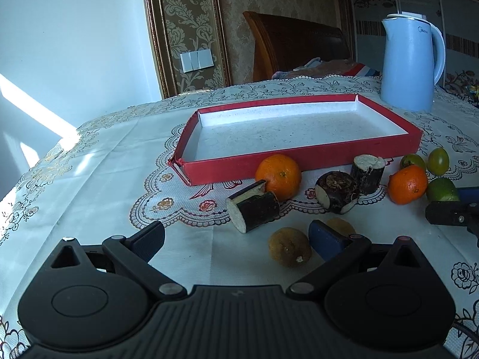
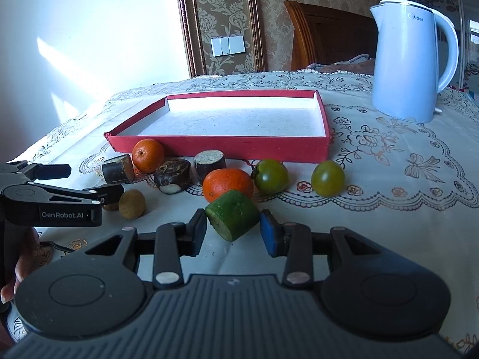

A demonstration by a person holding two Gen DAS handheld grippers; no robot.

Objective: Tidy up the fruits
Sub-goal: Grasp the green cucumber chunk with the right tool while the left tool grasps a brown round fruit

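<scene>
- Your right gripper (image 2: 233, 233) is clenched on the green cucumber chunk (image 2: 232, 218), just before the orange (image 2: 227, 188).
- Your left gripper (image 1: 239, 239) stands released; a longan (image 1: 289, 246) lies between its fingers.

You read "Midea" on pale blue kettle (image 2: 410, 59); "GenRobot.AI" on left gripper (image 2: 89, 184) body.

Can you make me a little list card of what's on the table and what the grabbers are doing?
tray: red tray, nothing in it
fruits: all on the tablecloth, in front of the tray
right hand-held gripper: shut on the green cucumber piece
left hand-held gripper: open, brown round fruit between its fingers
kettle: pale blue kettle, behind the tray
</scene>
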